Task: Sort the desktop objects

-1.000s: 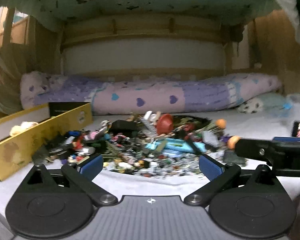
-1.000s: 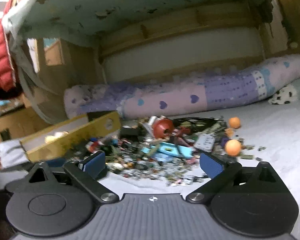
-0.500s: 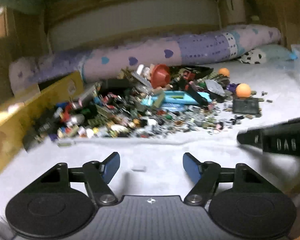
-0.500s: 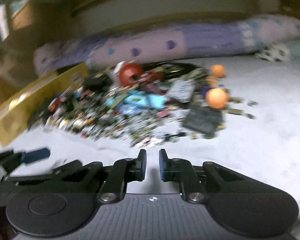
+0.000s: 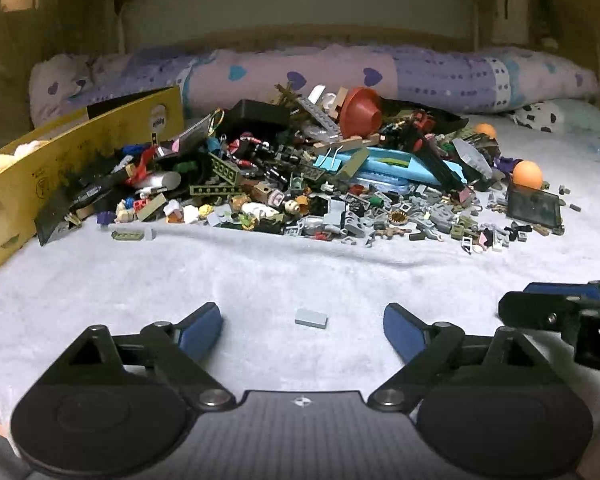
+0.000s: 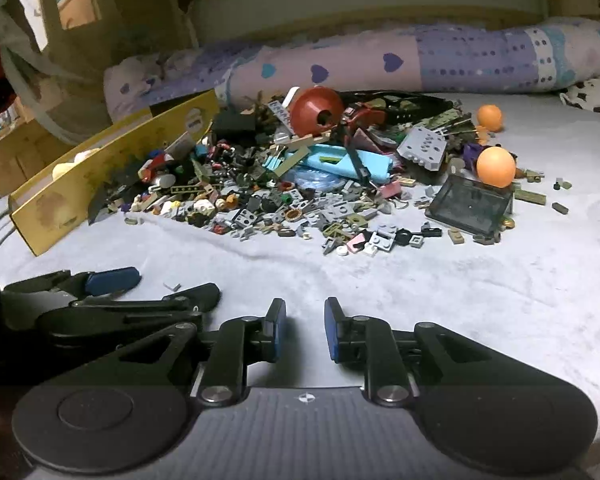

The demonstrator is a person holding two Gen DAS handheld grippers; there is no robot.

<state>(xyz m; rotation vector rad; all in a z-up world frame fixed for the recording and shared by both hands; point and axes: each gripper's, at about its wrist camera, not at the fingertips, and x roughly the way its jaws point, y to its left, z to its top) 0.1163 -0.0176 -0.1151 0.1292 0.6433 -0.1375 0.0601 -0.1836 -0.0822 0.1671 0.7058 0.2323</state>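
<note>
A heap of toy bricks and small parts (image 5: 300,188) (image 6: 292,196) covers the middle of the pale bedsheet. On it lie a red funnel-shaped piece (image 5: 360,112) (image 6: 316,110) and a light blue case (image 5: 392,166) (image 6: 348,162). My left gripper (image 5: 302,324) (image 6: 160,288) hovers low over the sheet in front of the heap, its jaws opening. A small grey tile (image 5: 311,318) (image 6: 172,287) lies on the sheet between its fingers, untouched. My right gripper (image 6: 305,320) is beside it on the right. Its jaws are opening from a narrow gap with nothing between them.
A long yellow cardboard box (image 5: 60,164) (image 6: 112,172) borders the heap on the left. Two orange balls (image 5: 527,174) (image 6: 496,167) and a dark clear panel (image 5: 534,208) (image 6: 472,206) lie at the heap's right edge. A rolled heart-print quilt (image 5: 380,76) lies behind.
Both grippers sank toward the sheet and tilted down. The right jaws went from wide to nearly shut, then parted slightly. The left jaws narrowed, then widened around the grey tile.
</note>
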